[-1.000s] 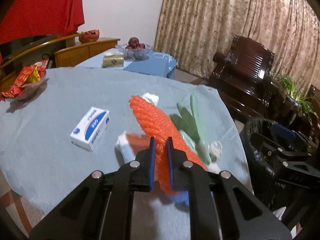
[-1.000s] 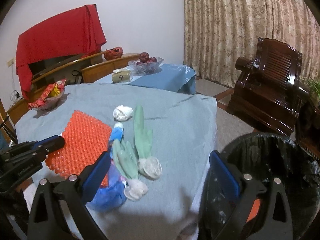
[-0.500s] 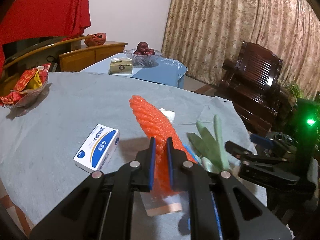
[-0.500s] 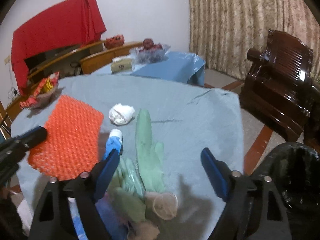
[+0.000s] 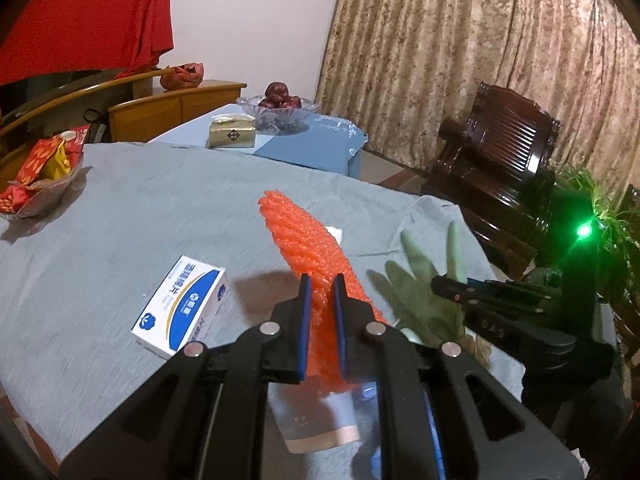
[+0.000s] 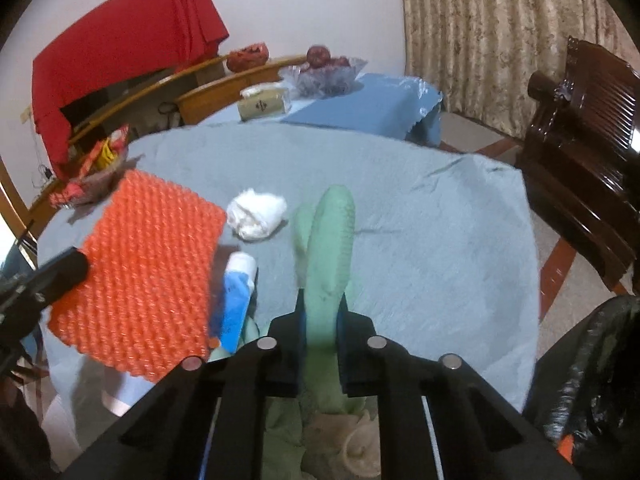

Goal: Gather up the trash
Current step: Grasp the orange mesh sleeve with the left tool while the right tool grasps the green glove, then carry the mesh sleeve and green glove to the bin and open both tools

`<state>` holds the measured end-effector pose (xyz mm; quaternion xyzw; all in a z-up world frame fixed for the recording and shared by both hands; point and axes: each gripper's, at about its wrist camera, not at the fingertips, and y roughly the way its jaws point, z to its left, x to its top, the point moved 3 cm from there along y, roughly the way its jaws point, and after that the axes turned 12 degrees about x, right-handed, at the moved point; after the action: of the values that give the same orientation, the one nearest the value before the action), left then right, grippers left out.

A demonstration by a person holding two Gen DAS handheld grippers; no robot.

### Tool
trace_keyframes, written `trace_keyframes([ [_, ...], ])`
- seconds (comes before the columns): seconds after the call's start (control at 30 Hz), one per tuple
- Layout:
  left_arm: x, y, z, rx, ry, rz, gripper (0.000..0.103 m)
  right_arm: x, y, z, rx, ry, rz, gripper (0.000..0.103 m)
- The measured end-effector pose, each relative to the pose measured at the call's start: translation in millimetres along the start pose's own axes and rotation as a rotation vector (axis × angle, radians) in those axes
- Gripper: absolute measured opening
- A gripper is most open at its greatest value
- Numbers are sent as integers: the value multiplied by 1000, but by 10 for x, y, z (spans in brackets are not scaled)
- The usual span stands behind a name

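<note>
Now the orange mesh (image 5: 308,256) is hanging above the grey tablecloth (image 5: 120,216), pinched in the left gripper (image 5: 319,300), jaws nearly shut. Alongside, the right gripper (image 6: 322,312) is clamping a green glove (image 6: 330,248), tissue wad (image 6: 256,216) and blue tube (image 6: 236,300) lying just beside.

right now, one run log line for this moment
left gripper: shut on orange foam sheet, lifted | right gripper: shut on green glove | tissue wad: on table | bin: right
</note>
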<state>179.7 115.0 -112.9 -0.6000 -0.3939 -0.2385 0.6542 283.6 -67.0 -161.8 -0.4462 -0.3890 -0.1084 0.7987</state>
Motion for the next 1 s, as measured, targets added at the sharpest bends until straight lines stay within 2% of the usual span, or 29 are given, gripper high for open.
trace_keyframes([
  [0.27,146,-223,-190,-38,10,-49,10,235,-536,41,20,-1,-110,11],
  [0.5,236,-446,-443,-81,34,-85,10,308,-937,56,23,-5,-174,11],
  [0.73,256,-600,-695,-118,61,-103,10,297,-1300,22,-10,-11,-222,11],
  [1.0,232,-709,-1029,-163,101,-111,10,182,-1684,-199,-76,22,-253,11],
])
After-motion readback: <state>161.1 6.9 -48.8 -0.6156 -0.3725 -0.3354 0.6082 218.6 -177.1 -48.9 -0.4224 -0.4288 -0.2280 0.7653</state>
